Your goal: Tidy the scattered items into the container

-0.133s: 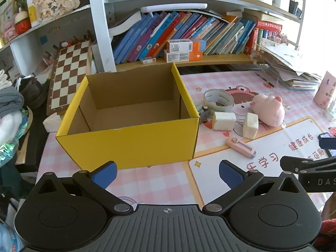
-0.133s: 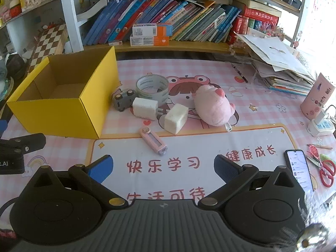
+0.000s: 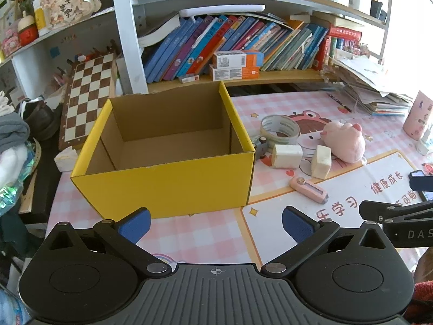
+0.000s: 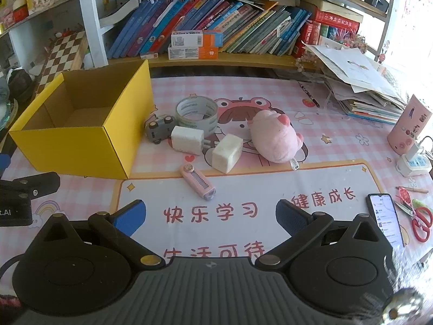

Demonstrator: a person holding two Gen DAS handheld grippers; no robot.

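Landmark: the yellow box [image 4: 81, 138], open-topped and empty inside, standing on the pink checked desk mat [image 4: 338, 146].
Left gripper [image 3: 215, 224]: jaws spread fully apart, nothing between the blue pads; it hangs just in front of the box's near wall, tilted down toward the mat.
Right gripper [image 4: 211, 216]: jaws likewise spread wide and empty; it sits in front of and to the right of the box, over the printed white panel of the mat.
Toy car [image 4: 159, 130]: grey, just beside the box's right wall, touching the first white block.
Tape roll [image 4: 197, 116]: right of the box, behind the car.
White blocks: one [image 4: 187, 140] near the box's right wall, the other [image 4: 226, 153] further right, both lying on the mat.
Pink plush pig [image 4: 274, 139]: furthest right of the box among the scattered things.
Pink cutter [image 4: 199, 181]: off the box's front right corner, nearest the right gripper.
Progress: judged not started; nothing is in the box yet.
Risk, crowding: car, tape and block sit so tightly that closing on one could shove another against the box.
Risk, box: it looks light, so a knock from either gripper could slide it.
Risk, cutter: low and flat, so pads may skid over it.
Risk, bystanders: the phone [image 4: 385, 218] and scissors [image 4: 419, 220], well right of the box, could be swept up by mistake.
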